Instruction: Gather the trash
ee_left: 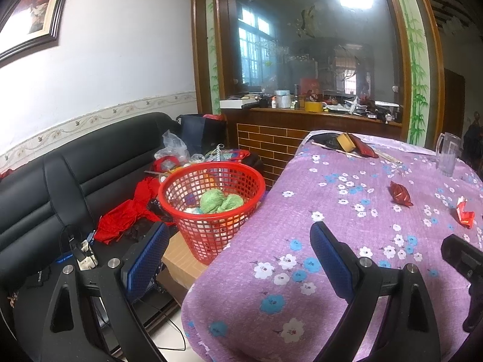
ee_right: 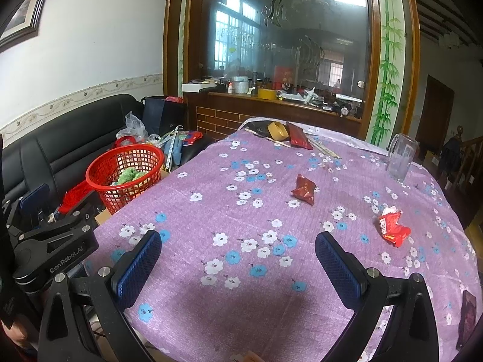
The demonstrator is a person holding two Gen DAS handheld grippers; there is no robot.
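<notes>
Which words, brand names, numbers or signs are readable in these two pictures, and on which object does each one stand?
"GenRobot.AI": white letters on the black body of the left gripper, seen from the right wrist camera.
Red wrapper on the tablecloth: a barcode and print, too small to read.
Red box behind the glass: print too blurred to read.

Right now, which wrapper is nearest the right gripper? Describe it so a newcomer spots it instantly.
Start at the table with the purple flowered cloth and look toward its right side, short of the clear plastic jug. The bright red crumpled wrapper lies there. Unlike the dark red foil packet nearer the table's middle, it is lighter, torn open and shows white inside.
</notes>
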